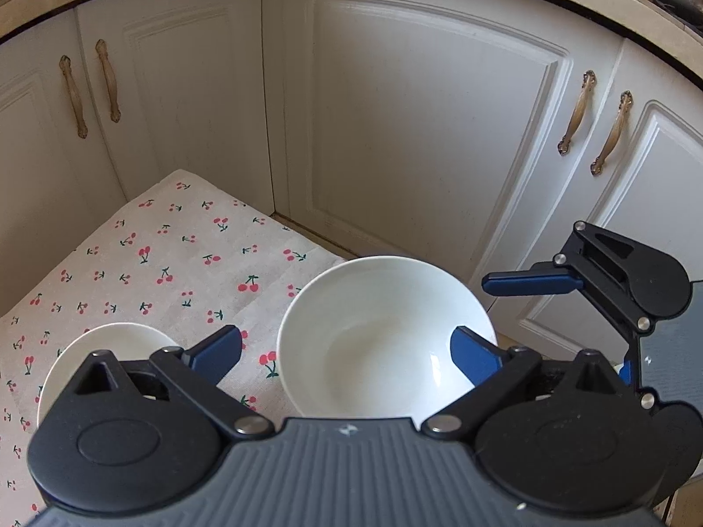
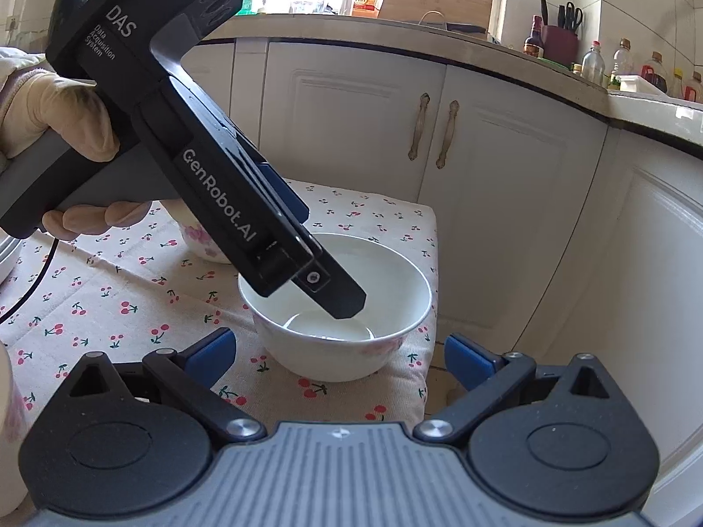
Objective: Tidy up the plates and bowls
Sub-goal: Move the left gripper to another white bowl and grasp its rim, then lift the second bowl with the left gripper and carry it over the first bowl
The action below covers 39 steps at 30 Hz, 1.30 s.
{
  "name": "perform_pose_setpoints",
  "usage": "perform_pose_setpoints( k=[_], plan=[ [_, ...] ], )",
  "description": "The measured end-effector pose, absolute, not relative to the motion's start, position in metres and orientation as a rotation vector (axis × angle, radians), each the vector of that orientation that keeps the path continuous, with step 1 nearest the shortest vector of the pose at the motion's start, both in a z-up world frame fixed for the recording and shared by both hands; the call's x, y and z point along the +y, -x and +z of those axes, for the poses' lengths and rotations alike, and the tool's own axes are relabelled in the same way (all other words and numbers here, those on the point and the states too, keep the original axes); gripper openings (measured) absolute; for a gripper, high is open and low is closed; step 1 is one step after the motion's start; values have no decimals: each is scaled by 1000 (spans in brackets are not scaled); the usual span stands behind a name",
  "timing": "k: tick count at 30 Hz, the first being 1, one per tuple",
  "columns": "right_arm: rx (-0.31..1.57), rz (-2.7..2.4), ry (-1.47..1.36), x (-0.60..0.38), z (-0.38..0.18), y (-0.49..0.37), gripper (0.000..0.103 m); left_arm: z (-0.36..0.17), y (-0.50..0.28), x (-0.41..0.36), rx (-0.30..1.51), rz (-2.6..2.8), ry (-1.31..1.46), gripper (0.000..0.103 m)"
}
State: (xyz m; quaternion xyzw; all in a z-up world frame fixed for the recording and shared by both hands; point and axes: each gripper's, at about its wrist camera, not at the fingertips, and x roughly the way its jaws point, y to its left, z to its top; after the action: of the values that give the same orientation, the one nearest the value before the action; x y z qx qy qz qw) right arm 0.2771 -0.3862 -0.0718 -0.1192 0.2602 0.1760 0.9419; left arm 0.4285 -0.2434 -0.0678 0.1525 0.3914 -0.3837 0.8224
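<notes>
A white bowl (image 1: 378,338) stands on the cherry-print cloth (image 1: 167,263) near its right edge; in the right wrist view the same bowl (image 2: 338,342) shows a faint pink flower print. My left gripper (image 1: 347,351) is open, its right finger over the bowl's rim, its left finger outside. In the right wrist view the left gripper (image 2: 338,303) reaches down into the bowl. My right gripper (image 2: 338,358) is open and empty, just in front of the bowl. A second white bowl (image 1: 105,351) sits at lower left, partly hidden by the gripper; it has pink flowers (image 2: 202,237).
White cabinet doors (image 1: 417,131) with bronze handles stand right behind the cloth. The right gripper (image 1: 527,283) shows at the right of the left wrist view. The cloth's edge (image 2: 430,285) drops off beside the bowl. Bottles and a knife block (image 2: 558,39) stand on the counter.
</notes>
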Motion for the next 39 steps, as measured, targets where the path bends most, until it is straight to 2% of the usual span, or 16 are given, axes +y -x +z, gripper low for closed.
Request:
perform_pose_setpoints(
  k=[5,10,12,18,39],
  plan=[
    [535,378,244,-381,-74,-285,96,-74,-435,-248,856,-829,-330,90],
    [540,379,235,-380,-74,-290,95,-77,-435,-251,862,-845,-332,88],
    [540,379,228,-381,-74,-290,94,-79,-436,-251,870,-850,-330,84],
    [550,377,194,-385,-72,-293,90,-82,-437,-251,885,-865,-323,79],
    [579,372,192,-380,-68,-293,90,-80,-434,-248,880,-875,-317,78]
  ],
)
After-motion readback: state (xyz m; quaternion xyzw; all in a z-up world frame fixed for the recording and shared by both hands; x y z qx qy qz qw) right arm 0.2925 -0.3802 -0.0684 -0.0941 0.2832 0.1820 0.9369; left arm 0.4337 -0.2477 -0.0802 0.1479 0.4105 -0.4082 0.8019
